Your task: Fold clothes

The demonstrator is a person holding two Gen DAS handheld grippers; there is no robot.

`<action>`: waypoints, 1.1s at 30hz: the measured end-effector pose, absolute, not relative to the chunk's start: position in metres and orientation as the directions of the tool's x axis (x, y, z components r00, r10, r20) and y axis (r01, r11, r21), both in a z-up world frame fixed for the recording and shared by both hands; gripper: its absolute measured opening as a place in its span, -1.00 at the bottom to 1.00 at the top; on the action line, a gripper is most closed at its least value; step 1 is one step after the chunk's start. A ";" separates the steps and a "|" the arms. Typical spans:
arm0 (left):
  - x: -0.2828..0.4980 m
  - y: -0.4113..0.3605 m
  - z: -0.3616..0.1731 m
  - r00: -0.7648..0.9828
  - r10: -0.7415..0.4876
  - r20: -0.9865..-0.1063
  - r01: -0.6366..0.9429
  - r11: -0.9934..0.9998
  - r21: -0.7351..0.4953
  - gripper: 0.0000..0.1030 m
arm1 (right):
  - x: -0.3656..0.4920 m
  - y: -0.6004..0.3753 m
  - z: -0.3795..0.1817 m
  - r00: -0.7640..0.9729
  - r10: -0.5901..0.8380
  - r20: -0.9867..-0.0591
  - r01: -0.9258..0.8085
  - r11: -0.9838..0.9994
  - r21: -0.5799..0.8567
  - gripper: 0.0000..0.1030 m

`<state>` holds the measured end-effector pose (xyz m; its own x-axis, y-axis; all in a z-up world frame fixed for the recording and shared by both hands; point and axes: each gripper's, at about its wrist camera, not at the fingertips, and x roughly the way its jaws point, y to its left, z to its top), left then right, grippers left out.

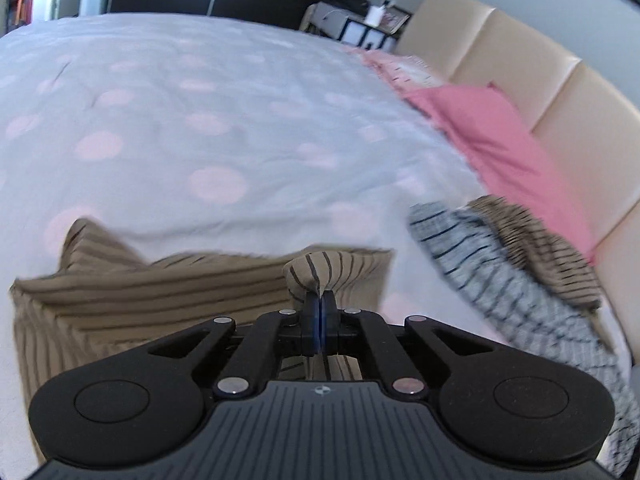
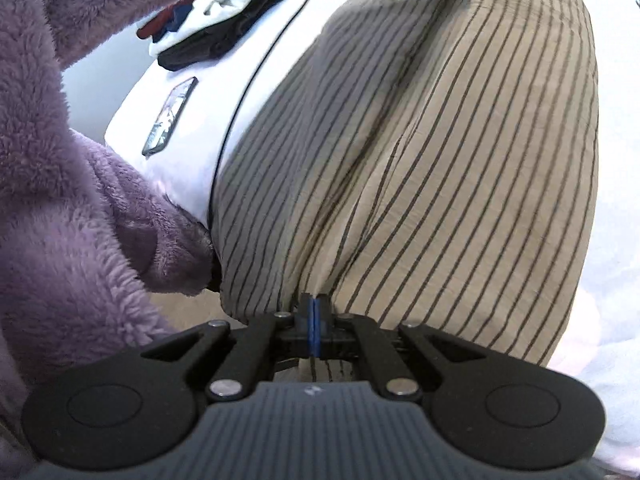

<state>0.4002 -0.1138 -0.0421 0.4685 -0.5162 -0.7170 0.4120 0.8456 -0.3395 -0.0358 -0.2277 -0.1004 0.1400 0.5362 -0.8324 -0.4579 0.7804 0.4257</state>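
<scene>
Right wrist — purple fleece sleeve point(image 2: 60, 184) beside striped garment point(image 2: 440, 160)

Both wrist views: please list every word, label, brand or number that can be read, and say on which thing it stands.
No text can be read.
left gripper body: a small round emblem, no letters.
right gripper body: a small mark, too blurred to read.
Flat dark object on the white bedding: glare hides any print.
Tan striped garment: no label shows.
</scene>
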 end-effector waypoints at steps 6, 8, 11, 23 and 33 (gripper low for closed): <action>0.407 -0.100 -0.083 0.457 -0.471 -0.755 0.339 0.877 -0.341 -1.00 | -0.034 -0.226 -0.109 0.099 0.513 -0.853 -0.437 0.792 0.426 -0.97; 0.405 -0.096 -0.087 0.439 -0.475 -0.762 0.330 0.875 -0.355 -1.00 | -0.033 -0.224 -0.113 0.084 0.498 -0.863 -0.433 0.798 0.419 -0.97; 0.392 -0.087 -0.081 0.438 -0.464 -0.770 0.335 0.879 -0.340 -0.78 | -0.031 -0.217 -0.118 0.058 0.489 -0.870 -0.430 0.799 0.420 -0.86; 0.225 -0.013 -0.032 0.423 -0.473 -0.773 0.402 0.862 -0.308 -0.71 | -0.053 -0.239 -0.099 0.171 0.497 -0.850 -0.443 0.810 0.384 -0.51; 0.063 0.020 -0.029 0.433 -0.447 -0.783 0.373 0.879 -0.296 -0.58 | -0.061 -0.245 -0.144 0.267 0.413 -0.871 -0.429 0.860 0.276 -0.63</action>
<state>0.0627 0.0196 -0.0286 0.4326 -0.4471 -0.7829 0.3731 0.8793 -0.2960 -0.0613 -0.2455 -0.1441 0.2673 0.4130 -0.8706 -0.4292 0.8599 0.2762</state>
